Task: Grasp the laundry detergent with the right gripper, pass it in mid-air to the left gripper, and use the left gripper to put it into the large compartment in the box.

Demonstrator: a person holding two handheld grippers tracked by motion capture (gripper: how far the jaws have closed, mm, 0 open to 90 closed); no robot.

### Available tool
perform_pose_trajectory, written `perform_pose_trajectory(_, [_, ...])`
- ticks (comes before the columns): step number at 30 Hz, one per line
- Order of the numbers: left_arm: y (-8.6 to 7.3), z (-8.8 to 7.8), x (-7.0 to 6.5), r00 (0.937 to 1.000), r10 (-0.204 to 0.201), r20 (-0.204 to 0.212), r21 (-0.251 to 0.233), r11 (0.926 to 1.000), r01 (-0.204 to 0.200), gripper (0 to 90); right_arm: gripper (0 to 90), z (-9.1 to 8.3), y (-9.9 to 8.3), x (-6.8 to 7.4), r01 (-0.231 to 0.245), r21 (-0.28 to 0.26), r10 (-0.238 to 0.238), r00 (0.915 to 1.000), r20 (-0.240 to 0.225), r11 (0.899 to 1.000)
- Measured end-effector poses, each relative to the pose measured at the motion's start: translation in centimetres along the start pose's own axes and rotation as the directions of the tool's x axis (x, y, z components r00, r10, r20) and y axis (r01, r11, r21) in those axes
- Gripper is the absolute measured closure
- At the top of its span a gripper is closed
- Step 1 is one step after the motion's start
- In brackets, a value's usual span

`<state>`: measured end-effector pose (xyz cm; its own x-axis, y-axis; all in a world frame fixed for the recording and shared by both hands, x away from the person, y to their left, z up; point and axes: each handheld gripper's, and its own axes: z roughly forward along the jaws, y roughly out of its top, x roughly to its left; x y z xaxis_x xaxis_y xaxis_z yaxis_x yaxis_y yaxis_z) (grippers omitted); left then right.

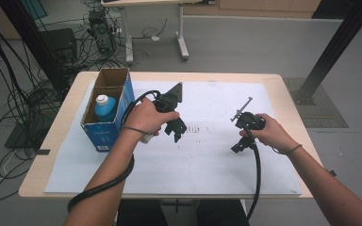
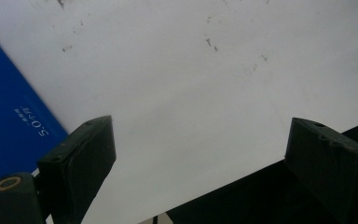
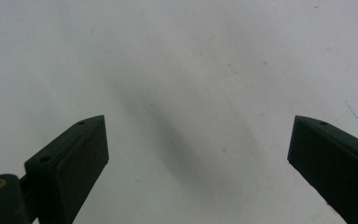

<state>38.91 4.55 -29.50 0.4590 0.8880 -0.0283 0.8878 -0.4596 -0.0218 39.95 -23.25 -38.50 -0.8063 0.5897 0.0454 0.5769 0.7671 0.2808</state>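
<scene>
1. The left gripper (image 1: pixel 176 134) gapes wide, holding nothing; the box (image 1: pixel 107 121) with a bottle (image 1: pixel 104 108) sits just beside it, on its outer side.
2. The right gripper (image 1: pixel 236 147) is wide too, with bare white sheet (image 1: pixel 207 165) under and between both.
3. The table (image 1: pixel 292 113) edges lie well apart from them.

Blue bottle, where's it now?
High view: the blue bottle stands inside the open blue box at the table's left, just left of the left hand-held gripper.

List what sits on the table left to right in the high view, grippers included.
Blue cardboard box with a blue bottle standing inside → left gripper, held over the white sheet → right gripper, also over the sheet.
</scene>
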Motion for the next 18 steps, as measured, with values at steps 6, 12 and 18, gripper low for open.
perform_pose_trajectory(6, [-0.2,1.7,0.1,0.9997,-0.022,0.007,0.021,0.9995,0.021,8.9,4.9,-0.1,-0.1,0.0,0.001,-0.005,-0.001,1.0000,0.003,1.000])
perform_pose_trajectory(12, [-0.5,3.6,-0.1,0.9989,-0.035,0.032,0.025,0.9991,0.034,8.8,4.9,-0.2,-0.1,0.1,-0.004,-0.014,0.004,1.0000,-0.003,1.000])
perform_pose_trajectory(18, [-0.5,4.7,0.0,0.9974,-0.042,0.058,0.026,0.9988,0.041,8.9,4.9,-0.2,-0.2,0.0,-0.007,-0.018,0.007,1.0000,-0.004,1.000])
